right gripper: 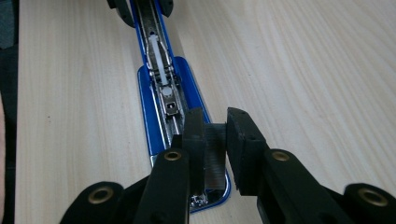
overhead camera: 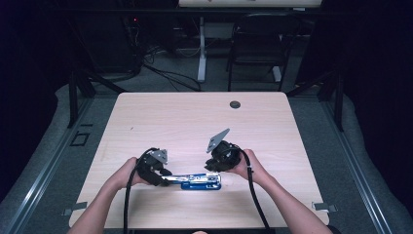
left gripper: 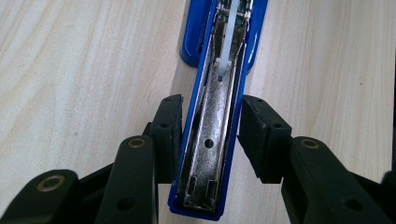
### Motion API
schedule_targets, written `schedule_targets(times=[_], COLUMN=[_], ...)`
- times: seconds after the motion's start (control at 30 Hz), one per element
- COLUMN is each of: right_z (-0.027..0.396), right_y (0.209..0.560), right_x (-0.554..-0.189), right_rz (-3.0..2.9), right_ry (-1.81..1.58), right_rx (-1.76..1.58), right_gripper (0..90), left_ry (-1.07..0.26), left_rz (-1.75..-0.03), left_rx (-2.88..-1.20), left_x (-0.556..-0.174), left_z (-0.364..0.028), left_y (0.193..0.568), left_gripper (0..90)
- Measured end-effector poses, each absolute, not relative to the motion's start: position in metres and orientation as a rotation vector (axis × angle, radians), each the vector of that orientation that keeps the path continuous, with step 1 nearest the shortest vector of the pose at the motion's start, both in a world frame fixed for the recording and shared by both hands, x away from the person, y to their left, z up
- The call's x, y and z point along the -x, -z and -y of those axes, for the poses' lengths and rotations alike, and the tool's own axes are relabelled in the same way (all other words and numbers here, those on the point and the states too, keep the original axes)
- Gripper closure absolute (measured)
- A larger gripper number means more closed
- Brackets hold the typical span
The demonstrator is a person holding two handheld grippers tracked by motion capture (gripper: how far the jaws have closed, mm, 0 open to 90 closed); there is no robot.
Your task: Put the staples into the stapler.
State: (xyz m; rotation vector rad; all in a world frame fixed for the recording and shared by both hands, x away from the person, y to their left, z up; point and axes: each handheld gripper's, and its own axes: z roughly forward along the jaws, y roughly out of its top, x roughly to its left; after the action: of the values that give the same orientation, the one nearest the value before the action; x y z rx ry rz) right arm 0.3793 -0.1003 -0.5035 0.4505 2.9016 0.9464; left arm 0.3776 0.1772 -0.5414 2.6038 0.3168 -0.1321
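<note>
A blue stapler (overhead camera: 195, 181) lies swung open flat near the table's front edge. My left gripper (overhead camera: 163, 178) is shut on its opened arm (left gripper: 210, 140), a pad against each blue side, with the bare metal channel facing up. My right gripper (overhead camera: 213, 168) is shut on a short strip of staples (right gripper: 214, 158), held just over the near end of the stapler's magazine (right gripper: 163, 100). In the right gripper view the left gripper's fingertips (right gripper: 119, 9) grip the stapler's far end.
The pale wooden table (overhead camera: 195, 122) has a dark grommet hole (overhead camera: 235, 104) near its far edge. Beyond it stand a black chair (overhead camera: 258, 44) and a white desk leg (overhead camera: 201, 48), with cables on the floor.
</note>
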Motion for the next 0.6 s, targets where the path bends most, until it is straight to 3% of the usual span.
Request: schedule_targets(times=[0.6], right_z=[0.099], right_y=[0.515], right_x=[-0.377], right_rz=[-2.977], right_ry=[-0.951], right_rx=[-0.353], right_gripper=[78.4], left_ry=[0.133], left_rz=[-0.318], left_rx=[-2.604], left_x=[-0.378], left_z=[-0.177], left_y=[0.541], left_gripper=[59.9])
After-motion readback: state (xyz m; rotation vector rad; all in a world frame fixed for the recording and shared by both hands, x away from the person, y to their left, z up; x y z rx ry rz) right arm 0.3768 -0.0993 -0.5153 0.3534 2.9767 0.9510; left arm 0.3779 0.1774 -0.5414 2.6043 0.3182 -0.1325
